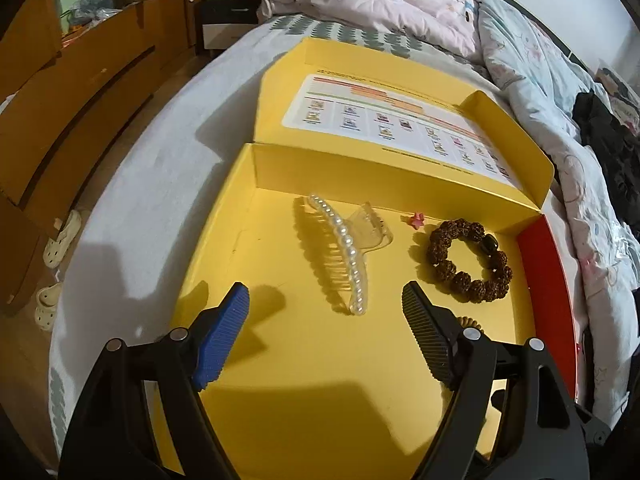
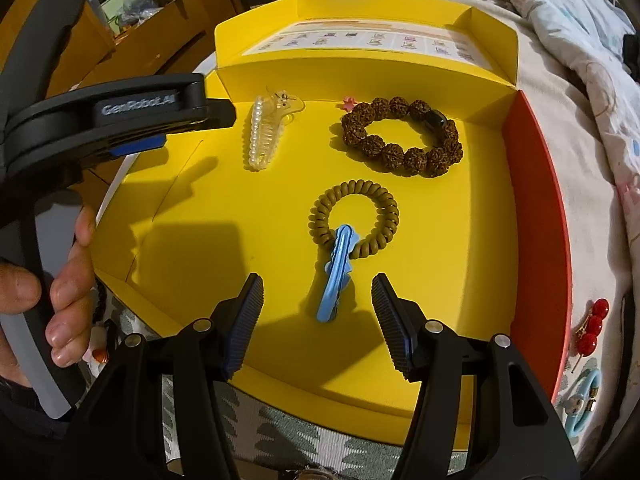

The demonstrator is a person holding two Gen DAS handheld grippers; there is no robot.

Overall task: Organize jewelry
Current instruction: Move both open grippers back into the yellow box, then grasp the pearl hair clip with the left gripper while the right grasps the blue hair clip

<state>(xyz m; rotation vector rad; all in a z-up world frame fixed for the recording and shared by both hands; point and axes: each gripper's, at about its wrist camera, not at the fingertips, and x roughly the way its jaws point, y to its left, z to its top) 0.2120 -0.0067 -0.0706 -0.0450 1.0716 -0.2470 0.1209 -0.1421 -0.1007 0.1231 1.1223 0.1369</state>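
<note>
Right gripper (image 2: 318, 320): fingers spread, empty, straddling the blue clip (image 2: 336, 276), seemingly just placed or awaiting pickup.
Left gripper (image 1: 326, 336): fingers spread, empty, near the pearl claw clip (image 1: 344, 252).
Yellow box (image 2: 400, 360): on the bed, holding coil hair tie (image 2: 354, 218), farther bead bracelet (image 2: 400, 138).
Right, outside: red hairpin (image 2: 592, 328), likely unsorted.

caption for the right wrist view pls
Open right hand-held gripper above blue clip lying across coil hair tie in yellow box.
</note>
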